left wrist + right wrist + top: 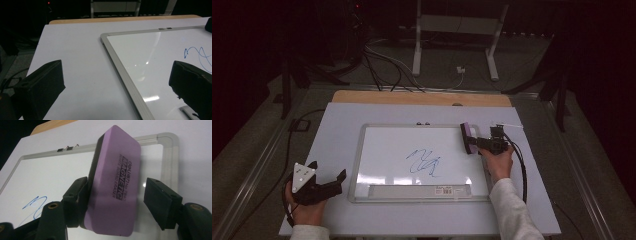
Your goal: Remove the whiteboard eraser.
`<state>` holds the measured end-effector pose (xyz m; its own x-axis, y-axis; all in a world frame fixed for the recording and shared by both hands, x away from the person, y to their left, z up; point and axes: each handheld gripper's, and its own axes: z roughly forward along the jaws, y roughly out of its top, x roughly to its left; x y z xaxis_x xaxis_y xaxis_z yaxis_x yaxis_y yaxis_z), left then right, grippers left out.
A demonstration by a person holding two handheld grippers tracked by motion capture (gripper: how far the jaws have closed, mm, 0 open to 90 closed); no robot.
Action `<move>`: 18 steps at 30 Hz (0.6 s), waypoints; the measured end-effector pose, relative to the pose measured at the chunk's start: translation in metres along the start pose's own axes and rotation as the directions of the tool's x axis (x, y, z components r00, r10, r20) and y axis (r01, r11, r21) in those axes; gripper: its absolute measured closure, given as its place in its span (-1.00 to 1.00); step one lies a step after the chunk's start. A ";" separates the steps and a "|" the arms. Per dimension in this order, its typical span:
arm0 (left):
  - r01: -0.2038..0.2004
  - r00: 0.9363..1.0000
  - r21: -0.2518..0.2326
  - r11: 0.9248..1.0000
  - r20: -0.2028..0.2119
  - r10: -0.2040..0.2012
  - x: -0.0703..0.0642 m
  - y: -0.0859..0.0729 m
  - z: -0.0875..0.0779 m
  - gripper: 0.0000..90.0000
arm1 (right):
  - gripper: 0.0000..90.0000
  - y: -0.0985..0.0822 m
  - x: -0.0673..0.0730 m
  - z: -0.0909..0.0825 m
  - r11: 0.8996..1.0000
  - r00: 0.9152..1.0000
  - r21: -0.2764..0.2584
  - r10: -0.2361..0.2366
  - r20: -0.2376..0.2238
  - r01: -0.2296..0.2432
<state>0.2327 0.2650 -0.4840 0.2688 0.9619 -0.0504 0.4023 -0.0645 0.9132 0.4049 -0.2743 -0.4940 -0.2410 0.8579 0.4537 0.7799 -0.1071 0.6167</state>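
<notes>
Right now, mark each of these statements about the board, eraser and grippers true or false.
1. The purple eraser sits between the fingers of the right gripper. True.
2. The whiteboard is blank. False: a blue scribble is drawn near its middle.
3. The left gripper is open and holds nothing. True.
4. The left gripper is over the whiteboard's middle. False: it is beside the board's left edge, over the table.

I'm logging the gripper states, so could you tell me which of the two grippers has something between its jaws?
The right gripper: the purple eraser sits between its jaws over the whiteboard. The left gripper is open, with nothing between them.
</notes>
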 end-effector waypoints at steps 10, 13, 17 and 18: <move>-0.001 1.000 -0.001 1.000 -0.002 0.000 0.001 0.000 -0.001 -0.98 | -0.25 -0.001 0.004 0.008 1.000 1.000 0.016 0.012 -0.005 -0.012; -0.001 1.000 -0.002 1.000 -0.001 0.001 0.001 0.000 -0.001 -0.98 | -0.27 -0.002 0.004 0.010 1.000 1.000 0.022 0.020 -0.009 -0.019; -0.001 1.000 0.000 1.000 -0.002 0.001 0.001 0.000 -0.001 -0.98 | -0.16 -0.003 0.005 0.012 0.999 1.000 0.027 0.024 -0.013 -0.023; -0.001 1.000 -0.001 1.000 -0.002 0.001 0.001 0.000 -0.001 -0.98 | -0.16 -0.003 0.005 0.012 0.999 1.000 0.027 0.024 -0.013 -0.023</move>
<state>0.2323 0.2659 -0.4836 0.2677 0.9622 -0.0490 0.4009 -0.0651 0.9138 0.4085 -0.2640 -0.5010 -0.2299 0.8484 0.4767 0.8008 -0.1134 0.5881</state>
